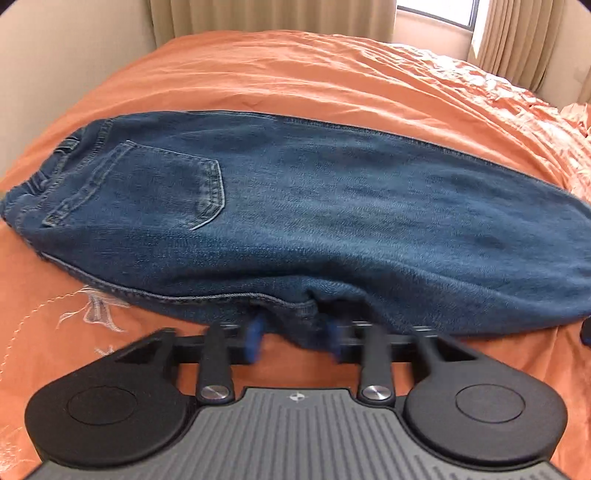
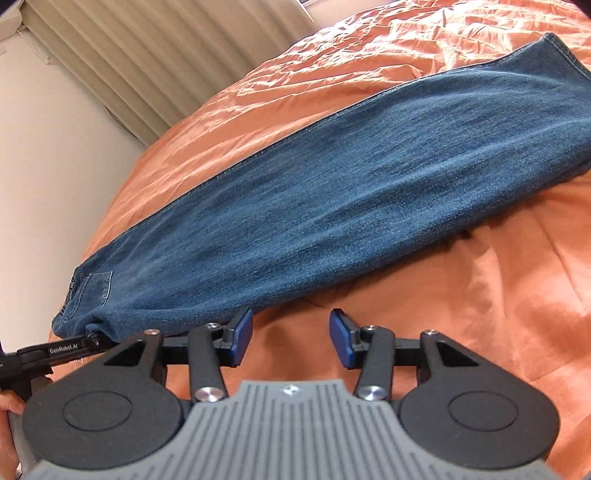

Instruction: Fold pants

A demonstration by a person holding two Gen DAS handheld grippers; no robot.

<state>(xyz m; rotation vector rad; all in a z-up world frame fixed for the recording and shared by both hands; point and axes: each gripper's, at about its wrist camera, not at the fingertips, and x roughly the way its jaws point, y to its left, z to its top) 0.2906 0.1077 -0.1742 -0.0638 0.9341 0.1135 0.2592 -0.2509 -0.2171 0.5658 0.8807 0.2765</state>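
Blue jeans (image 1: 314,221) lie folded lengthwise, leg on leg, across an orange bedspread (image 1: 258,81). The waist and a back pocket (image 1: 173,184) are at the left, and the legs run off to the right. My left gripper (image 1: 294,332) is at the near edge of the jeans, by the seat seam, and a bunch of denim is pinched between its blurred blue pads (image 1: 255,339). The right wrist view shows the jeans (image 2: 332,206) running diagonally, with the left gripper (image 2: 90,338) gripping their lower-left corner. My right gripper (image 2: 291,338) stands open over bare bedspread, just short of the jeans' near edge.
Beige pleated curtains (image 1: 258,18) and a bright window (image 1: 436,14) lie beyond the bed. A pale wall (image 2: 55,166) borders the bed's far left side. The bedspread (image 2: 480,295) is wrinkled. A hand (image 2: 7,410) holding the left gripper shows at the left edge.
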